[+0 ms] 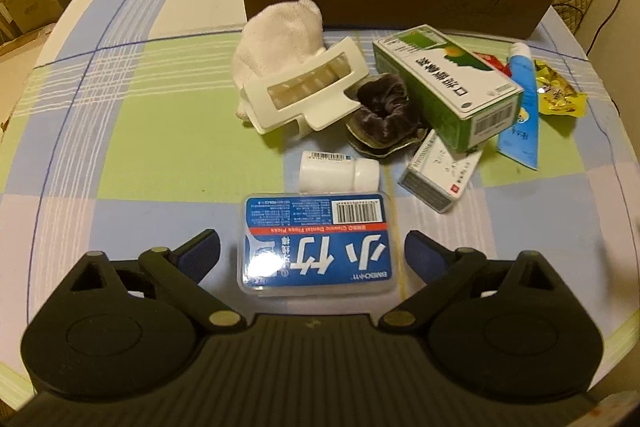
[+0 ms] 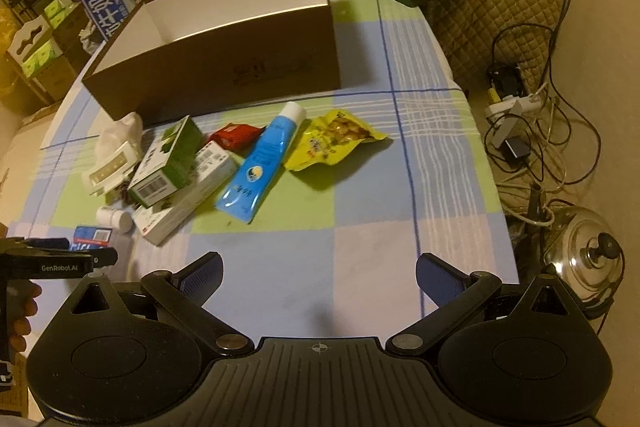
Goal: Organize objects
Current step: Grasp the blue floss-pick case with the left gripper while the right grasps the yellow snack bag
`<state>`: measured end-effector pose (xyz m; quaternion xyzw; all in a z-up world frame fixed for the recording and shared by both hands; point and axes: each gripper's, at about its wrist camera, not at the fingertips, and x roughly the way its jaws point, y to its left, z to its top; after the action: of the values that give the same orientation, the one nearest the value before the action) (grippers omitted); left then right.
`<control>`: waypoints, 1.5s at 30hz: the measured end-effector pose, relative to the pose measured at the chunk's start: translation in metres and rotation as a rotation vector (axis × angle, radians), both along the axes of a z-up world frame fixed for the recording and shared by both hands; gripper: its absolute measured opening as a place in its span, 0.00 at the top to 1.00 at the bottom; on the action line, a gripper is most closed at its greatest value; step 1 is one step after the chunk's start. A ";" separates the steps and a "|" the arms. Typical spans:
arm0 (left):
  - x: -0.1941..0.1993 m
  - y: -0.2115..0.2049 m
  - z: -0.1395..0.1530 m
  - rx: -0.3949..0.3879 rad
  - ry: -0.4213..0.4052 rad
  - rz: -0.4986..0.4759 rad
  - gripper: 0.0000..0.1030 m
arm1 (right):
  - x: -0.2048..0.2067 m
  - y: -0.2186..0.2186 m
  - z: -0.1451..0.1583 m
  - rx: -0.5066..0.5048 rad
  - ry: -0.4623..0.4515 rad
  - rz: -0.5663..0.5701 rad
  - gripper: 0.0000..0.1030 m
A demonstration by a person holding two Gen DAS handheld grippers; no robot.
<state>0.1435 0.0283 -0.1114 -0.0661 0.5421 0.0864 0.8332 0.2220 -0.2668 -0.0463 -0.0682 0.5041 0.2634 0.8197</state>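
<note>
The brown box (image 2: 224,67) stands open at twelve o'clock on the checked table (image 2: 360,235); the part of its white inside that shows holds nothing, so the sorting looks barely begun. All the clutter lies outside, in front of it: green carton (image 1: 448,83), blue tube (image 2: 260,163), white comb holder (image 1: 308,87), yellow snack packet (image 2: 332,139), white cloth (image 1: 280,35), dark scrunchie (image 1: 386,111), white pill bottle (image 1: 340,173). Nearest, at six o'clock, the dental floss case (image 1: 318,247) lies flat between the spread fingers of the left gripper (image 1: 312,253), untouched, probably the first pick. The right gripper (image 2: 320,277) hangs wide and empty over bare cloth.
</note>
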 end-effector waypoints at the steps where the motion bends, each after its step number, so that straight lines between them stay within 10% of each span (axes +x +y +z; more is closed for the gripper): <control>1: 0.001 0.001 -0.002 0.000 0.003 0.003 0.07 | 0.003 -0.001 -0.001 0.002 0.003 -0.005 0.02; 17: 0.003 -0.006 -0.007 0.018 -0.023 0.002 0.19 | 0.057 -0.013 -0.021 0.159 0.043 -0.080 0.03; 31: -0.012 0.013 0.016 0.063 -0.042 0.129 0.19 | 0.134 -0.021 -0.090 0.502 0.337 -0.335 0.45; 37: -0.017 0.014 0.027 0.077 -0.058 0.182 0.19 | 0.148 -0.015 -0.093 0.540 0.342 -0.341 0.63; 39: -0.018 0.013 0.031 0.082 -0.063 0.198 0.19 | 0.150 -0.012 -0.097 0.530 0.358 -0.340 0.83; 45: -0.022 0.009 0.044 0.086 -0.082 0.216 0.19 | 0.148 -0.025 -0.093 0.567 0.324 -0.350 0.88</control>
<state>0.1213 0.0374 -0.0678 -0.0920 0.4930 0.1962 0.8426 0.3695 -0.2913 -0.1393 0.2915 0.5383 0.2557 0.7482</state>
